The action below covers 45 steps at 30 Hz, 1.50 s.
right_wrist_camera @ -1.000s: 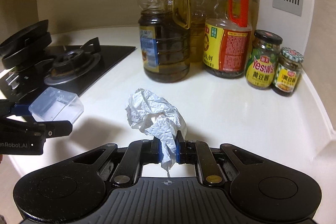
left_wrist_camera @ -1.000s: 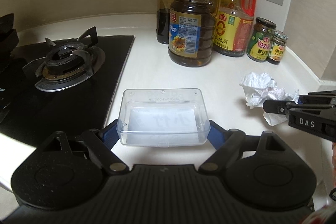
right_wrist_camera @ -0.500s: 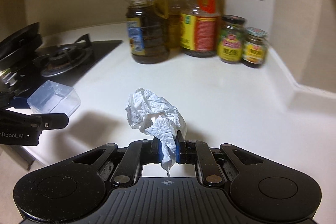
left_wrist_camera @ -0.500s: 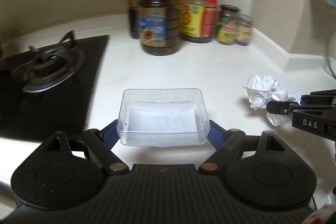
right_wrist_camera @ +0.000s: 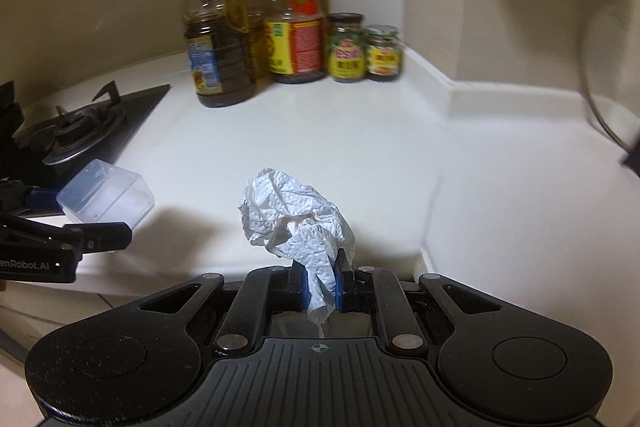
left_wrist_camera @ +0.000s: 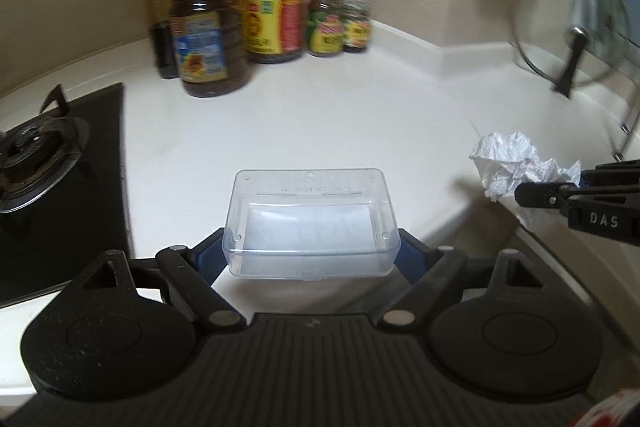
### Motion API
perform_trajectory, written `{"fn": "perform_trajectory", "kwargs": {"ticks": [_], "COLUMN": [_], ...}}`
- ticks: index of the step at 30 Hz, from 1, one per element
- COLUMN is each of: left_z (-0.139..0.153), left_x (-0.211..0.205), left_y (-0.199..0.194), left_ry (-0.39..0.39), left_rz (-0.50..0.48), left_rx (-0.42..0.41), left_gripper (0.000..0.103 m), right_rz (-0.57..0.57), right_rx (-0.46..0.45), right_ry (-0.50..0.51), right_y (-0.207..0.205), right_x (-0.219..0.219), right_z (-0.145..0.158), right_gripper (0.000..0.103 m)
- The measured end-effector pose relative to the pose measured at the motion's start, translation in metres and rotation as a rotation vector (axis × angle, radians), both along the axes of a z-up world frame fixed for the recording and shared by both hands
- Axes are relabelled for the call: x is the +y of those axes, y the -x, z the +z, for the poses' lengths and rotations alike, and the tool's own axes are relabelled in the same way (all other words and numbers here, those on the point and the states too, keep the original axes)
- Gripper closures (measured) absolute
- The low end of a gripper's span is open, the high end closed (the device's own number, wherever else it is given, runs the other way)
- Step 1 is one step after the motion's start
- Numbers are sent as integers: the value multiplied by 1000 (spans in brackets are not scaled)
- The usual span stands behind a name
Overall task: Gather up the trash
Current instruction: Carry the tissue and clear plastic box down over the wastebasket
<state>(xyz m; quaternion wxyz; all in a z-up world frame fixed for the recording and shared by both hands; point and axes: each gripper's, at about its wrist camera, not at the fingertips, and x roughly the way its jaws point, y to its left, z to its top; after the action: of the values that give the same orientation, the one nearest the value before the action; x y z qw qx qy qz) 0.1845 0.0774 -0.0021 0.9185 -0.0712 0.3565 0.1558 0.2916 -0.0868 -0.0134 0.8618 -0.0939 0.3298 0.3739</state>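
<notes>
Left gripper clamped on clear box, right gripper on crumpled tissue at 3 o'clock; both grips best kept firm during carry.

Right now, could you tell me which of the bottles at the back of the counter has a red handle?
The oil bottle with the yellow-and-red label, standing rightmost beside the two jars; the others have no red handle.

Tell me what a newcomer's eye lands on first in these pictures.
First, the crumpled white paper towel pinched in the shut right gripper, held above the white counter. Next, the clear plastic box gripped across its width by the left gripper. Behind, oil bottles and two sauce jars crowd the back corner.
</notes>
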Motion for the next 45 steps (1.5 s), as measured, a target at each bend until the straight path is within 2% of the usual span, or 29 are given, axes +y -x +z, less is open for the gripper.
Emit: {"fn": "perform_trajectory", "kwargs": {"ticks": [6,18,37,45], "left_z": [-3,-17,-41,-72], "left_x": [-21,-69,-89,-92], "left_y": [6,-1,-11,-10], "left_ry": [20,56,86,115], "left_rz": [-49,-134,-170,-182], "left_rx": [5,52,126,177], "left_gripper": [19,19,19,19], "right_rz": [-49,-2,7,-7], "right_rx": [25,50,113,165], "right_ry": [20,47,80,139], "right_y": [17,28,38,41], "right_x": [-31,-59,-72,-76], "right_z": [-4,-13,-30,-61], "right_gripper": [91,91,91,91]}}
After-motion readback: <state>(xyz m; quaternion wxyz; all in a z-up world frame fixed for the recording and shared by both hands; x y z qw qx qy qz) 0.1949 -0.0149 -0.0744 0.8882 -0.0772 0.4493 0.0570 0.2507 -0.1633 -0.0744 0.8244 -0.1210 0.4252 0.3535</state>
